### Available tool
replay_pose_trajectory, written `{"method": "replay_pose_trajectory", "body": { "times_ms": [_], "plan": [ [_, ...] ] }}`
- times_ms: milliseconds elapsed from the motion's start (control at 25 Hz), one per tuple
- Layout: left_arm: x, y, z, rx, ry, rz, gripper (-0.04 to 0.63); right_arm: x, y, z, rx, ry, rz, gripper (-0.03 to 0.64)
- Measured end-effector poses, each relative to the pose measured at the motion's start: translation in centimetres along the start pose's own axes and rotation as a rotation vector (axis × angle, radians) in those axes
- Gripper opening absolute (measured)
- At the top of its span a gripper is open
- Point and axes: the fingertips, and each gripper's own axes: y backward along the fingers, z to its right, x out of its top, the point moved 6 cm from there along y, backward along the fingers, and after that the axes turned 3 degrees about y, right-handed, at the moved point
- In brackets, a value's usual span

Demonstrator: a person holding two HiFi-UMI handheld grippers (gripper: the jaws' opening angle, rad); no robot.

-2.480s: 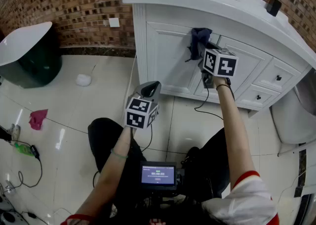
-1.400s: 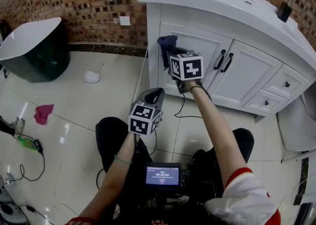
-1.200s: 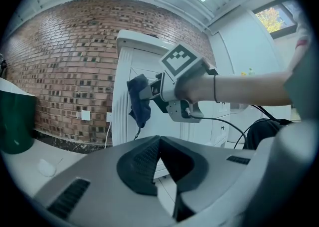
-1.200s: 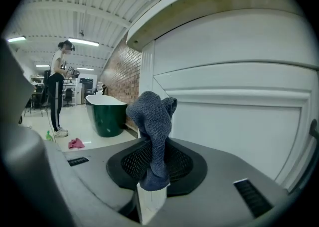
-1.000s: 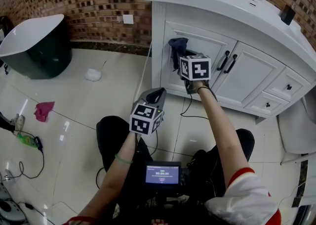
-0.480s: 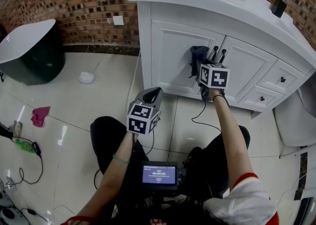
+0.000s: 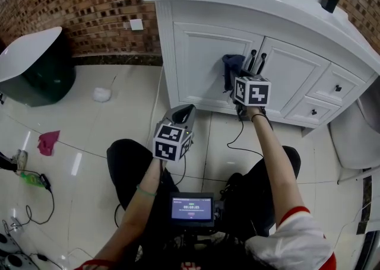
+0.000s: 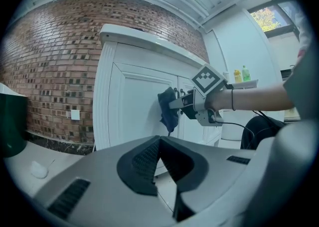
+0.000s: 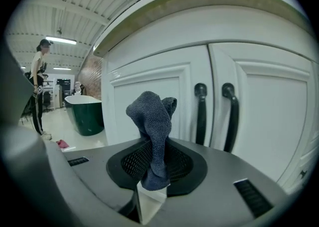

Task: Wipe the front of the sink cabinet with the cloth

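The right tool (image 9: 149, 183) is clenched on the cloth (image 9: 152, 121), which stands up out of its jaws in a bunched twist. In the left tool's view the wad seems to press against the left door (image 7: 205, 64) of the cabinet (image 7: 169, 43), just beside the two dark handles (image 9: 201, 113) at the door seam. The left tool (image 8: 158, 163) has its jaws together on nothing and is held low over the floor (image 7: 89, 126), well apart from the cabinet, so it takes no part in the wiping. The chief risk I see is the handles. A sweep to the right would carry the loose top of the cloth into them, and a fold caught on a handle could drag the cloth out of the grip or tug the door open. A second risk is pressure: only a small knot of fabric stands between the hard jaw tips and the paint. Pushing in harder, or tilting the tool, could flatten the cloth aside and let the tips scrape the panel. Because the wad is narrow, each pass likely cleans only a thin band, and the recessed panel edges and the drawers (image 7: 323, 99) to the right could easily be missed. The cable (image 7: 237, 135) hanging from the right tool might also brush the lower rail.
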Motion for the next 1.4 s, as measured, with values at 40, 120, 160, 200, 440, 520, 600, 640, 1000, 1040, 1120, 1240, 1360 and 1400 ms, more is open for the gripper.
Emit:
{"method": "replay_pose_trajectory", "body": {
  "times_ms": [40, 120, 160, 200, 440, 520, 600, 640, 1000, 1040, 1120, 1240, 1360, 1400],
  "plan": [
    [0.0, 0.0, 0.0, 0.001, 0.003, 0.000, 0.035, -0.1, -0.4, -0.8, 0.013, 0.004, -0.005, 0.074],
    [-0.1, 0.0, -0.1, 0.002, 0.007, 0.002, 0.035, -0.2, -1.4, -2.8, 0.043, 0.019, -0.016, 0.074],
    [-0.1, 0.0, -0.1, 0.003, 0.010, 0.003, 0.035, -0.3, -2.0, -3.9, 0.064, 0.025, -0.022, 0.072],
    [-0.2, 0.1, -0.2, 0.004, 0.013, 0.004, 0.035, -0.5, -2.7, -5.1, 0.088, 0.031, -0.028, 0.073],
    [-1.1, 1.0, -2.0, 0.032, 0.044, 0.002, 0.035, -0.4, -6.5, -12.2, 0.201, 0.097, -0.063, 0.074],
    [-1.5, 1.3, -2.9, 0.050, 0.066, 0.001, 0.035, -0.5, -7.7, -13.8, 0.221, 0.116, -0.079, 0.072],
    [-1.8, 1.5, -3.7, 0.065, 0.087, 0.003, 0.035, -0.7, -8.9, -14.9, 0.228, 0.134, -0.095, 0.074],
    [-1.8, 1.5, -4.0, 0.068, 0.093, 0.004, 0.035, -0.9, -9.3, -15.2, 0.228, 0.141, -0.104, 0.072],
    [-2.9, 1.4, -4.8, 0.062, 0.101, -0.018, 0.035, -2.9, -10.2, -13.0, 0.173, 0.132, -0.152, 0.074],
    [-3.0, 1.4, -4.7, 0.060, 0.098, -0.021, 0.035, -3.1, -10.0, -12.1, 0.161, 0.128, -0.156, 0.074],
    [-3.0, 1.2, -4.4, 0.056, 0.092, -0.029, 0.035, -3.6, -9.3, -10.1, 0.134, 0.118, -0.162, 0.074],
    [-3.1, 1.0, -4.1, 0.057, 0.083, -0.040, 0.035, -4.5, -7.8, -6.9, 0.090, 0.103, -0.174, 0.074],
    [-3.2, 0.9, -3.9, 0.063, 0.080, -0.049, 0.035, -5.5, -6.2, -3.6, 0.041, 0.088, -0.186, 0.074],
    [-3.2, 0.8, -3.7, 0.063, 0.078, -0.052, 0.035, -5.8, -5.6, -2.5, 0.026, 0.083, -0.191, 0.074]
  ]
}}
